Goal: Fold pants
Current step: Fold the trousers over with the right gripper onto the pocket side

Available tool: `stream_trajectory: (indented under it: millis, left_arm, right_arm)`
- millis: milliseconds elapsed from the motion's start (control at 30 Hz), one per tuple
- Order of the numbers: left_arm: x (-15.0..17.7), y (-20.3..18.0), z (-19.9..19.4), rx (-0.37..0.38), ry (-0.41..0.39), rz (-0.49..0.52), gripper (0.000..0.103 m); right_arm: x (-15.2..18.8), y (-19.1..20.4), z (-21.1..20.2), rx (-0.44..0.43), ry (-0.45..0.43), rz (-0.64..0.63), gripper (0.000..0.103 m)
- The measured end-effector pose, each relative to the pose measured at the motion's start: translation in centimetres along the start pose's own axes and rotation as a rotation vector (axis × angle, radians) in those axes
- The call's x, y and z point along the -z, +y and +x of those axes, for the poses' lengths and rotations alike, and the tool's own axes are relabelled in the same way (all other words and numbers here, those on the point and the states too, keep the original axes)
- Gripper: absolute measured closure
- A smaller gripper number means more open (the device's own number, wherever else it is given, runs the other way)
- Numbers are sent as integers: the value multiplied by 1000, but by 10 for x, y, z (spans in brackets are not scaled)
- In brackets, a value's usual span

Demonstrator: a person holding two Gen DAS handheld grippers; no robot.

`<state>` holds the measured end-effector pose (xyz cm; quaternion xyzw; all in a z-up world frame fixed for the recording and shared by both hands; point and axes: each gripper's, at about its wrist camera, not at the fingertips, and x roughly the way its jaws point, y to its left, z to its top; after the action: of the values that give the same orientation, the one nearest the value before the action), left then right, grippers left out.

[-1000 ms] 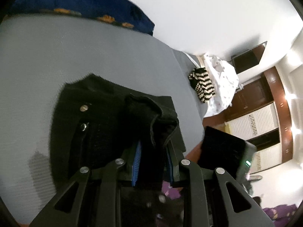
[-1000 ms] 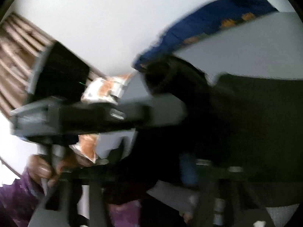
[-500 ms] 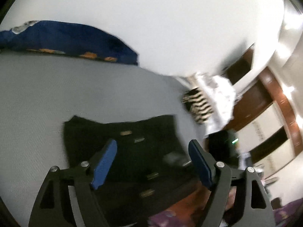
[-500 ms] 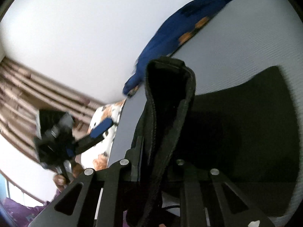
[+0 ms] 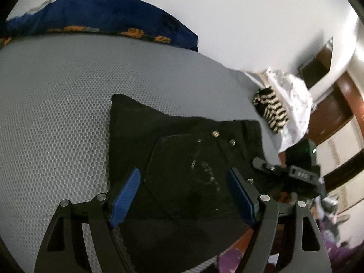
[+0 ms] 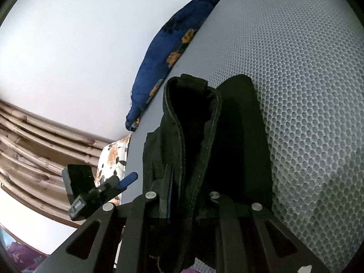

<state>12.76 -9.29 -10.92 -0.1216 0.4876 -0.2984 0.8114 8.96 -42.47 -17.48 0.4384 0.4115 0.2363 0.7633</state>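
Black pants (image 5: 182, 159) lie folded on the grey mesh bed surface (image 5: 56, 113), back pocket and rivets facing up. My left gripper (image 5: 184, 195) is open and empty, its blue pads (image 5: 127, 193) spread over the pants near the front edge. My right gripper (image 6: 191, 195) is shut on a thick stitched fold of the pants (image 6: 193, 125), held just above the bed. The right gripper also shows in the left wrist view (image 5: 286, 170) at the pants' right edge. The left gripper shows in the right wrist view (image 6: 113, 184), off to the left.
A dark blue pillow with orange flowers (image 5: 102, 20) lies along the wall at the head of the bed. A striped black-and-white garment (image 5: 270, 109) and a white cloth (image 5: 293, 97) lie at the far right. Brown curtains (image 6: 34, 147) hang to the left.
My left gripper has let go of the pants, opened wide and drawn back over them. My right gripper still holds its fold and has lowered it toward the bed.
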Motion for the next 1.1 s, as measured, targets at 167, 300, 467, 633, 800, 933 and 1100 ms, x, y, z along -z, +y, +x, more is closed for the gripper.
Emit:
stream_trajectory:
  millis: [167,300,467,633,800,933,1100]
  left_arm:
    - [6,-11,17,-33,21,78,24]
    - [9,-13,26,-37,18,97,24]
    - [12,-11,31,-18,5,111,21]
    - [16,-11,38,-3,-4,123,16]
    - [21,-24,45,-26,-4,206,12]
    - [19,-16,36,31,-40,153,12]
    - [17,13,5,108,-124,4,12]
  right_arm:
    - [1,-22,-16,21,-27,9,90]
    - [-2,-16,-19,59,-22,-61,84]
    - [2,1,-27,170,-7,-138,64]
    - [21,16,-32,335,7,-300,86]
    - [27,15,-33,409,4,-333,90]
    - [28,22,-40,439,-6,-357,93]
    - [26,35,-63,452,-113,-344,88]
